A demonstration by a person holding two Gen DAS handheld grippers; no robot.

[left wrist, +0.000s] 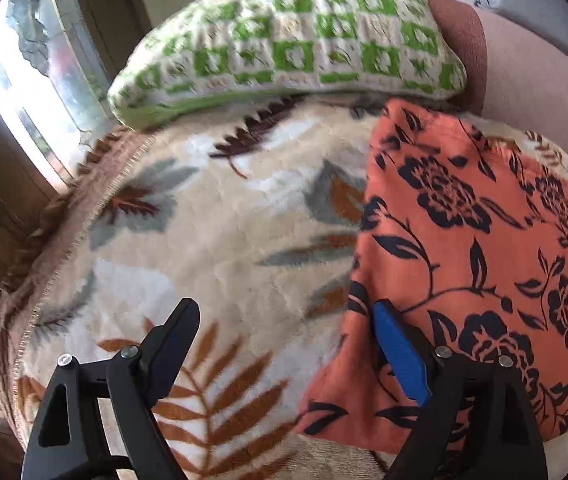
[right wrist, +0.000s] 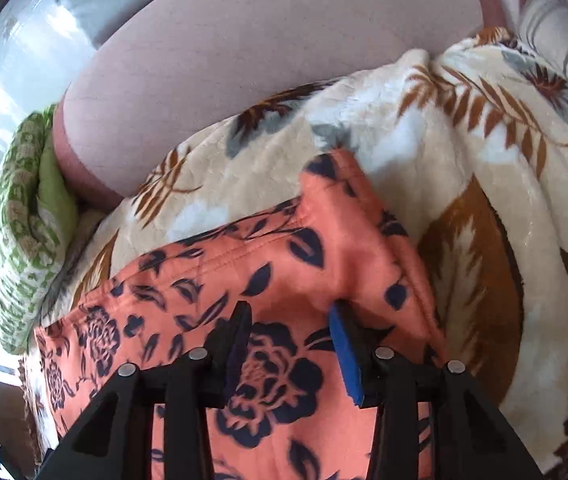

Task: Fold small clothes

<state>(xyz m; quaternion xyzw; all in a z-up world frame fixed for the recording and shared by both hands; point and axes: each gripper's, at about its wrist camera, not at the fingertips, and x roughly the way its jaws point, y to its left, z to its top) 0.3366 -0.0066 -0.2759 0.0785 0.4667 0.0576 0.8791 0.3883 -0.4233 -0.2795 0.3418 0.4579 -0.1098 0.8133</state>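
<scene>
STEP: we judge a fold starting | orange cloth with dark flowers (left wrist: 464, 240) lies on leaf-print fleece blanket (left wrist: 219, 240) | left tool (left wrist: 284, 344) released at its left edge | right tool (right wrist: 290, 336) released over it | NEXT: pinch an edge

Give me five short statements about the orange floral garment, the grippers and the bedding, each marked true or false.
1. The orange garment with dark floral print lies on a cream leaf-patterned fleece blanket. True.
2. The left gripper is clamped shut on the garment. False: its jaws are wide open.
3. A green-and-white crocheted pillow sits beyond the blanket. True.
4. The right gripper hovers above bare blanket. False: it is over the garment.
5. The garment is plain blue. False: orange with dark flowers.
</scene>
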